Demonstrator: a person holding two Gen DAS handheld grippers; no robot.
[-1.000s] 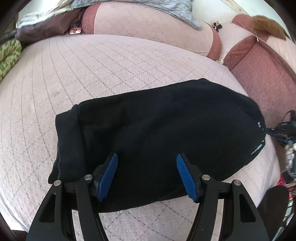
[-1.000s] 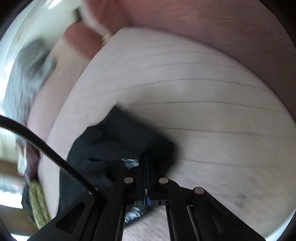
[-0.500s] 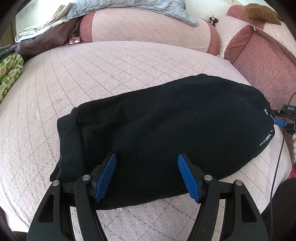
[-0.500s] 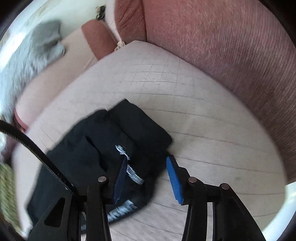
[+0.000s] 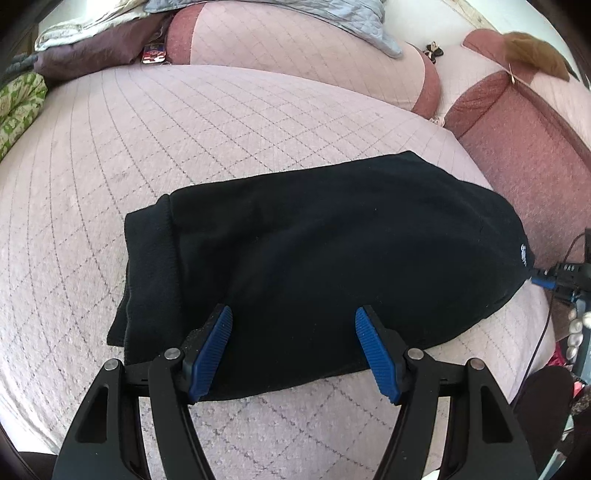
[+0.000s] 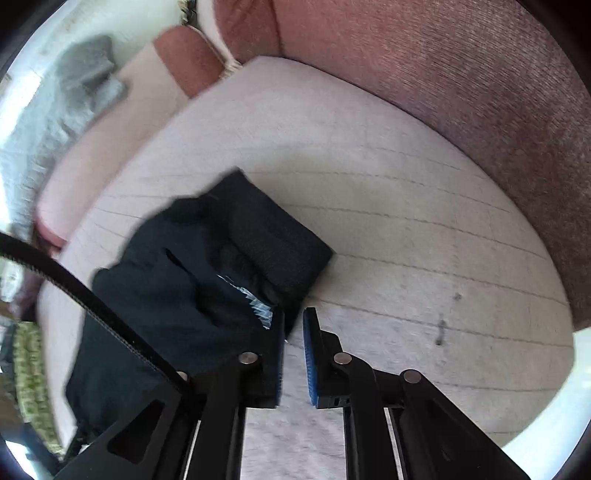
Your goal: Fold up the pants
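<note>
The black pants point(image 5: 321, 254) lie folded into a thick bundle on the pink quilted couch seat point(image 5: 177, 140). My left gripper point(image 5: 293, 325) is open and empty, hovering over the near edge of the bundle. In the right wrist view the pants point(image 6: 207, 280) lie to the left, with a white printed label showing. My right gripper point(image 6: 293, 332) stands at the pants' near right corner with its blue pads nearly closed, a narrow gap between them and nothing held.
Couch back cushions point(image 5: 295, 48) and a reddish armrest point(image 5: 517, 147) border the seat. A grey blanket point(image 5: 295, 14), dark clothes point(image 5: 92, 55) and a green patterned cushion point(image 5: 18, 107) lie at the far left. A black cable point(image 6: 92, 295) crosses the right wrist view.
My right gripper let go of the pants' end, opened wide, then narrowed to a small gap beside the pants. The left gripper stayed open over the bundle.
</note>
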